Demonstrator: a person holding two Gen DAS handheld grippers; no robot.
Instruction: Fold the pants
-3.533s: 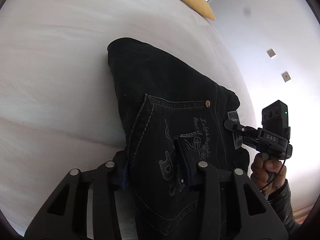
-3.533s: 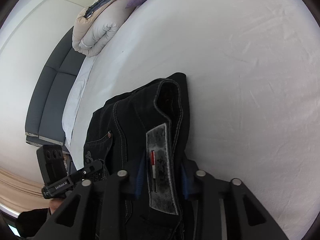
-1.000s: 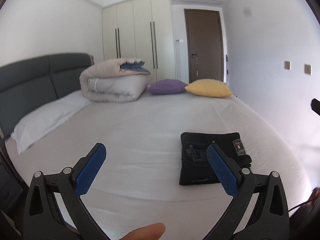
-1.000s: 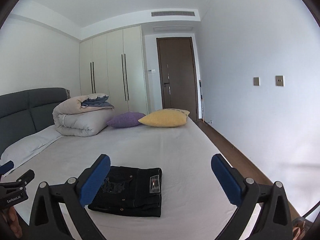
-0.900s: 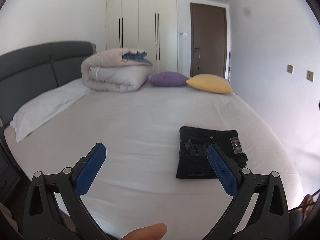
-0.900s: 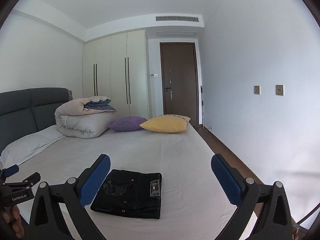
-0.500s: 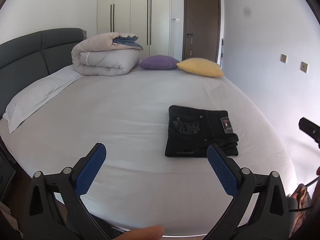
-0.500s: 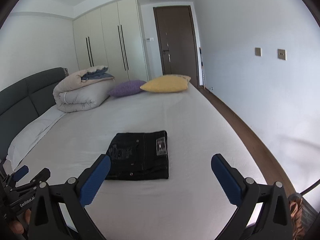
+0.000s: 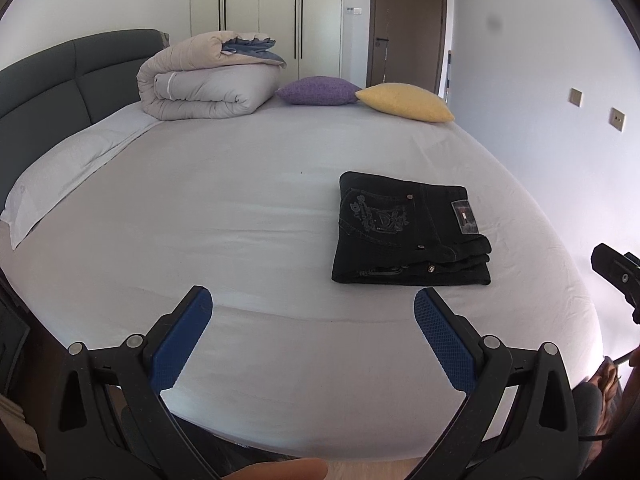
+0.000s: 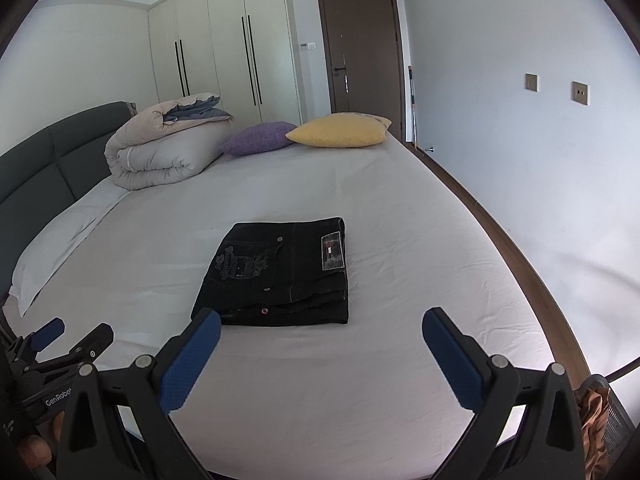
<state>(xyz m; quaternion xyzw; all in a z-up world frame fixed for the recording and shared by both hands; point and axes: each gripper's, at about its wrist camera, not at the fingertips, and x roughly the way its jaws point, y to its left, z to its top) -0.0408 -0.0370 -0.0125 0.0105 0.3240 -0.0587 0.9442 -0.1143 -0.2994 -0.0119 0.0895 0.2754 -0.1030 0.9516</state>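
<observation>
The black pants (image 9: 408, 230) lie folded into a compact rectangle on the white bed (image 9: 240, 220), with the back pocket embroidery and the waist label facing up. They also show in the right wrist view (image 10: 280, 272). My left gripper (image 9: 312, 312) is open and empty, held back over the bed's near edge, well short of the pants. My right gripper (image 10: 320, 332) is open and empty, just in front of the pants' near edge. The left gripper also shows at the lower left of the right wrist view (image 10: 60, 344).
A rolled duvet (image 9: 208, 76), a purple cushion (image 9: 320, 90) and a yellow cushion (image 9: 404, 102) lie at the far end of the bed. A dark headboard (image 9: 44, 72) and a white pillow (image 9: 64, 168) are on the left. A wall (image 10: 540, 160) runs along the right.
Both grippers let go of the pants, opened and pulled back from the bed. Over the last second both views have tilted down and the folded pants have stayed still.
</observation>
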